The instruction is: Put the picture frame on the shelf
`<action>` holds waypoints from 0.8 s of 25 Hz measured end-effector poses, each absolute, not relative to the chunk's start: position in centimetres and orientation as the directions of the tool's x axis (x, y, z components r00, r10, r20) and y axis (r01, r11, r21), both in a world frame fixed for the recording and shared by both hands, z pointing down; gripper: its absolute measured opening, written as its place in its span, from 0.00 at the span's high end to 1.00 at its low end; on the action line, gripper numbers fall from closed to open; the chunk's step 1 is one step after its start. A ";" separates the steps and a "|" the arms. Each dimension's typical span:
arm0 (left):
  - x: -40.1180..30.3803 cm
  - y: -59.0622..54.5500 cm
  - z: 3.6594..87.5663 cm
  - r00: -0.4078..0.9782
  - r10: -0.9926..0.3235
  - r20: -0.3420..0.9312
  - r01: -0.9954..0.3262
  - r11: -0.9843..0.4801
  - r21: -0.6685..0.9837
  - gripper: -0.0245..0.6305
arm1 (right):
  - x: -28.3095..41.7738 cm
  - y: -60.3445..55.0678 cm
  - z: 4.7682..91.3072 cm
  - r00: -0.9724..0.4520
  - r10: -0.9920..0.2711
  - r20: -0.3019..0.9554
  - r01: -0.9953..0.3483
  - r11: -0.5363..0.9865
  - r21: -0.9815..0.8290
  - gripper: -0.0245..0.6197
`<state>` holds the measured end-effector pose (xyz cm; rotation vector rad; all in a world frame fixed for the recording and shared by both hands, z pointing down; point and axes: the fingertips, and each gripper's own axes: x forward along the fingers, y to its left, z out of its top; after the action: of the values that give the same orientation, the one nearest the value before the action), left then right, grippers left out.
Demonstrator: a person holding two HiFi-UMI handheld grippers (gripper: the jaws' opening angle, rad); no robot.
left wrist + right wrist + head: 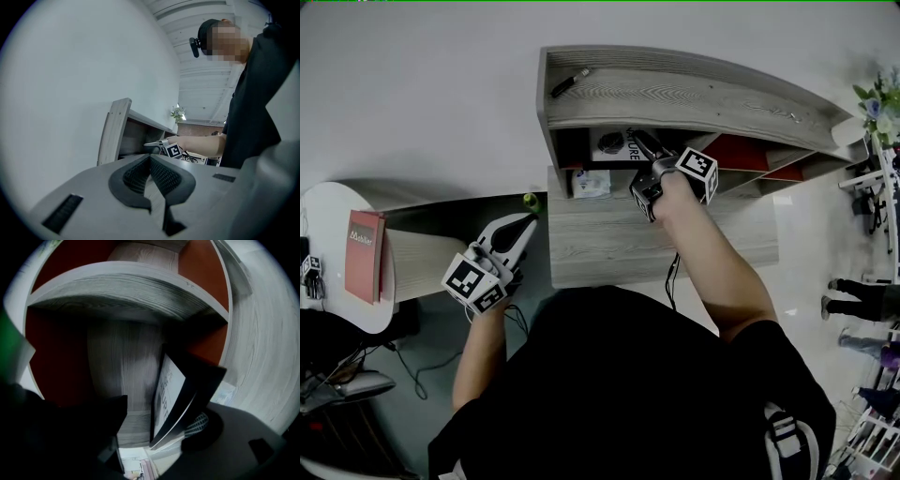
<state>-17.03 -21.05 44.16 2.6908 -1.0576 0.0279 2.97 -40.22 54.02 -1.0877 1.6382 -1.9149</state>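
The picture frame (617, 145), black-edged with a white print, stands tilted in the upper left compartment of the grey wooden shelf (675, 94). My right gripper (645, 148) reaches into that compartment beside it. In the right gripper view the picture frame (180, 394) leans against the right pad (204, 422). The dark left jaw stands well clear of it, so the right gripper (157, 420) is open around the frame. My left gripper (523, 227) hangs low to the left of the shelf. Its pads meet in the left gripper view, where the left gripper (150, 159) is shut on nothing.
A small white packet (592, 184) lies on the board below the frame's compartment. A black pen-like object (569, 82) rests on the shelf top. Red panels (741, 152) back the right compartments. A red book (366, 255) lies on a white round table (328, 216) at left.
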 end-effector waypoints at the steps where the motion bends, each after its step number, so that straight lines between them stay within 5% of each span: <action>1: -17.0 -21.1 44.2 0.738 -0.666 0.108 -0.671 -0.707 0.225 0.93 | 2.7 -40.0 54.3 -0.632 -0.708 0.317 -0.198 -0.247 -0.948 0.43; 20: -17.4 -21.6 44.3 0.755 -0.648 0.098 -0.649 -0.720 0.246 0.93 | 1.5 -37.8 56.4 -0.694 -0.597 0.403 -0.244 -0.331 -0.912 0.39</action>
<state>-17.41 -21.57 44.28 2.6886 -1.0138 0.0069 1.49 -37.83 56.44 -1.0856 1.6508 -2.1199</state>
